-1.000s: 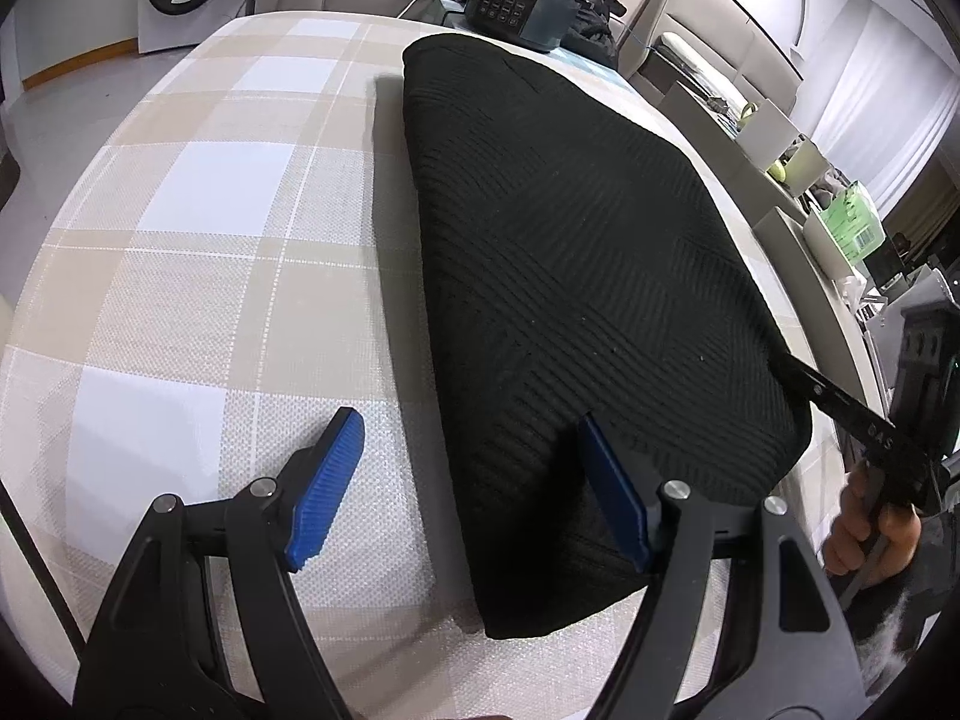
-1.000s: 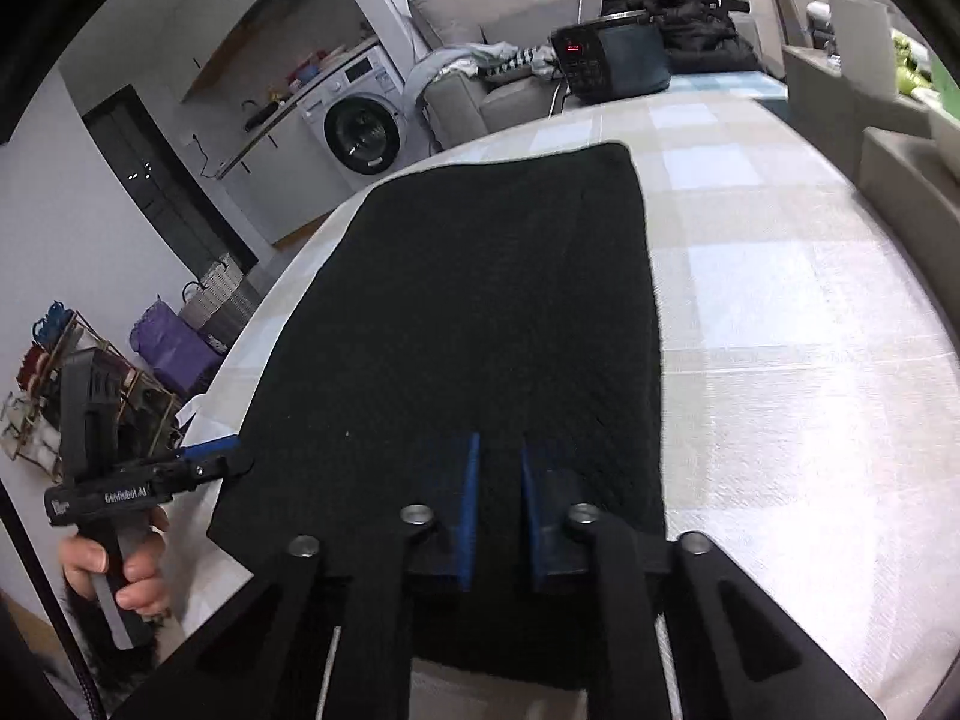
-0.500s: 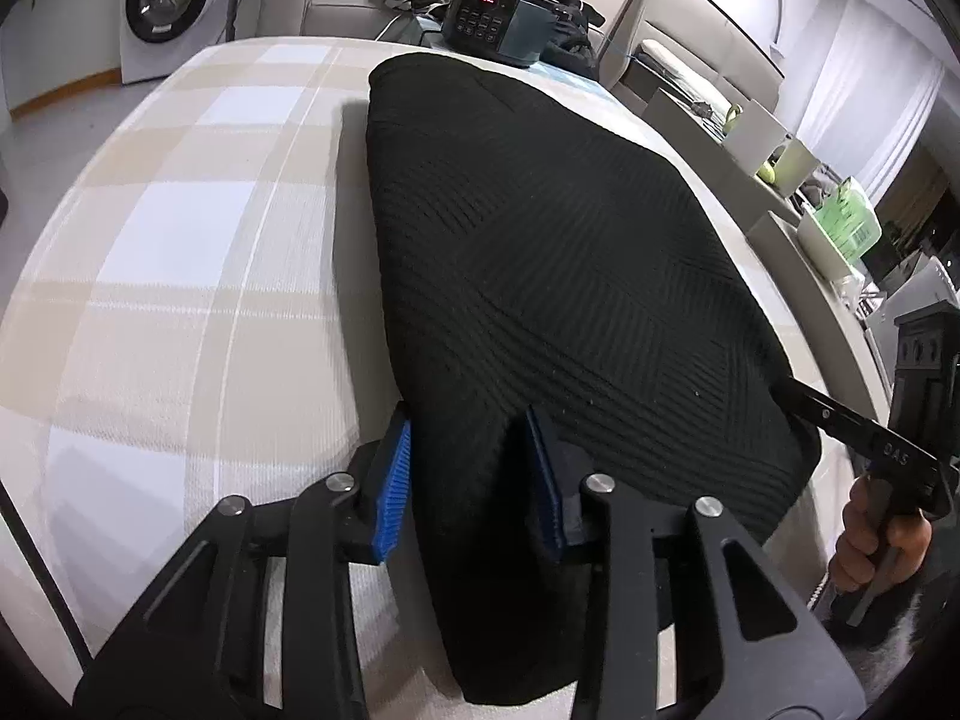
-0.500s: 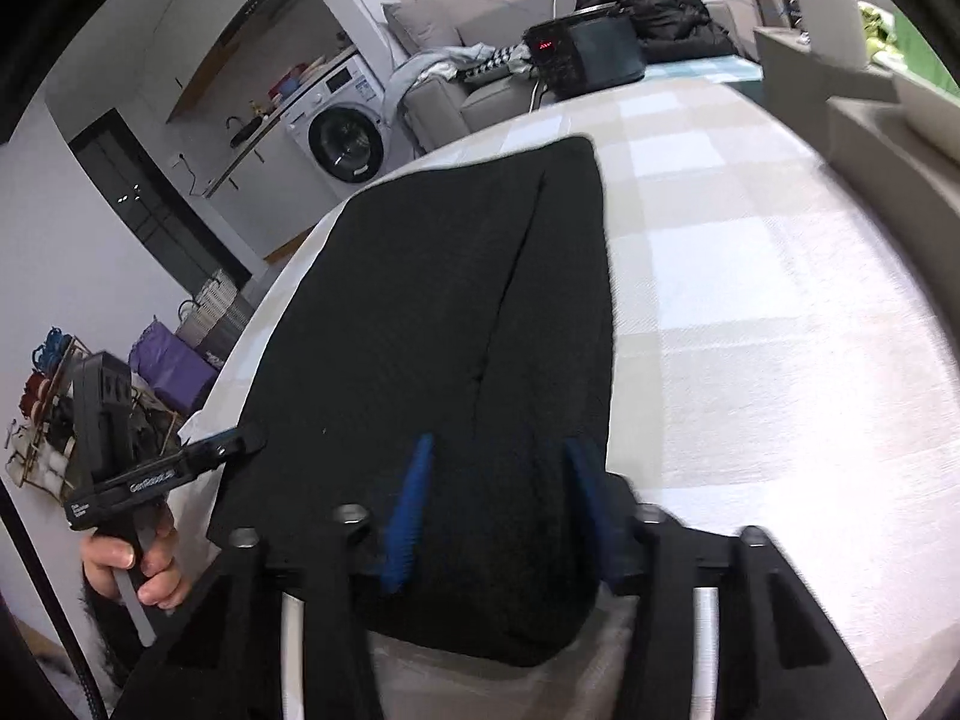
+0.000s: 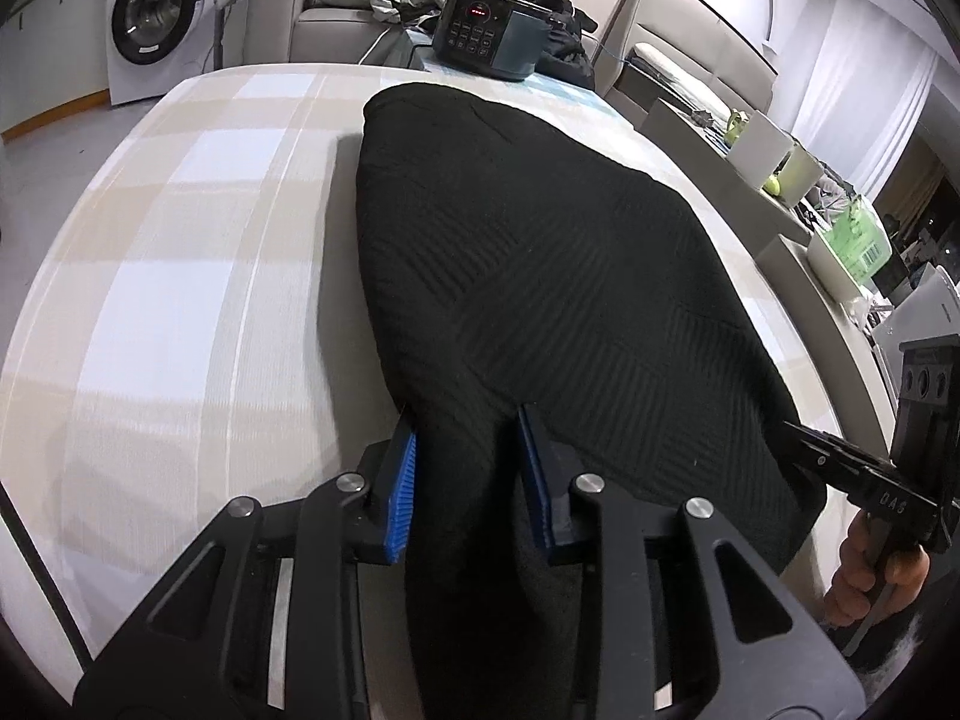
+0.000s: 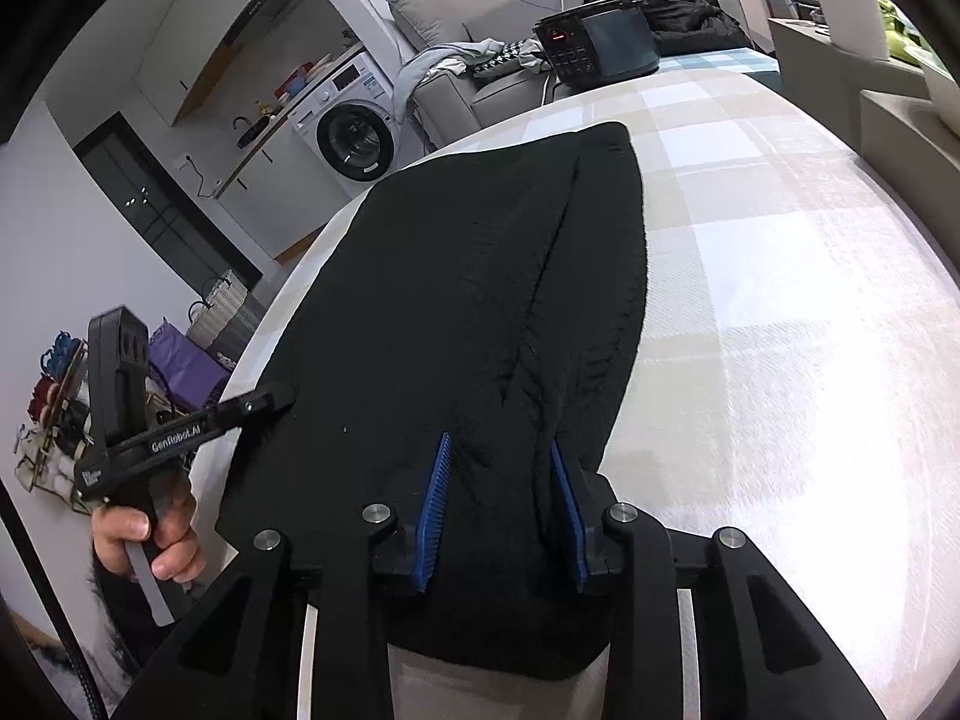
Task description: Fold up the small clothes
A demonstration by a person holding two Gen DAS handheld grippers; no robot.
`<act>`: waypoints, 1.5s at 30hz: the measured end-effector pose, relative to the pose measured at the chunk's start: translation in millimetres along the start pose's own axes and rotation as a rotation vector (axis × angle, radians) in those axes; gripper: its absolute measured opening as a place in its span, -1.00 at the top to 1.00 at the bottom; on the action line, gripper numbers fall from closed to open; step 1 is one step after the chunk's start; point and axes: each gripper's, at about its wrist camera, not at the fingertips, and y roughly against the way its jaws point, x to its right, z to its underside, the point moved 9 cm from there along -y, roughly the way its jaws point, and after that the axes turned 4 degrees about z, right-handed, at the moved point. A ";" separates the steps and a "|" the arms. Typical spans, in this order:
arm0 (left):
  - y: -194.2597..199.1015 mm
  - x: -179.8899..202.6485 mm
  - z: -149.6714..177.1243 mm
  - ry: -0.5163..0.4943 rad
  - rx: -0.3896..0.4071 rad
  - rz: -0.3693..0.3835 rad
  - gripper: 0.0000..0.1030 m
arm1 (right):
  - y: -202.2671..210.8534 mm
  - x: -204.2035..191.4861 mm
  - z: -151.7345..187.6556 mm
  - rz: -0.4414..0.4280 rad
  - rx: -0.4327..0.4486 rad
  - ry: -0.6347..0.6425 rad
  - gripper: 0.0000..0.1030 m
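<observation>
A black knit garment (image 5: 558,276) lies lengthwise on the checked tablecloth (image 5: 180,276); it also shows in the right wrist view (image 6: 474,300). My left gripper (image 5: 468,468) is closed on the garment's near left corner, cloth bunched between the blue pads (image 5: 403,486). My right gripper (image 6: 501,492) has its jaws partly closed around the near right corner, with cloth rising between them. Each gripper shows in the other's view, at the garment's near edge (image 5: 864,474) (image 6: 180,438).
A dark appliance with a keypad (image 5: 492,36) stands at the table's far end. A washing machine (image 5: 150,24) and a sofa with clothes stand behind. Shelves with boxes (image 5: 834,222) run along the right side. Bags and a rack (image 6: 180,360) are on the floor at left.
The left gripper closed from wide open onto the garment's left corner. The right gripper opened from nearly shut and now straddles a fold of cloth. Both near corners are lifted a little.
</observation>
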 end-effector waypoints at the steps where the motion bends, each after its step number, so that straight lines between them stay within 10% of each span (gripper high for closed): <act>1: -3.8 -1.1 -6.1 -0.001 0.000 -0.002 0.47 | -3.1 0.1 -3.3 0.004 0.001 -0.001 0.36; 11: -9.2 -11.9 -17.6 0.004 0.004 -0.037 0.37 | -7.6 8.1 -19.5 0.084 0.010 0.011 0.19; 21: 46.5 4.0 -3.9 -0.127 0.212 -0.123 -0.95 | 43.5 -7.5 -18.3 0.156 0.165 0.160 -0.94; 45: 102.3 39.7 29.0 -0.227 0.500 -0.200 -0.98 | 100.8 -24.1 7.2 0.120 0.455 0.289 -1.00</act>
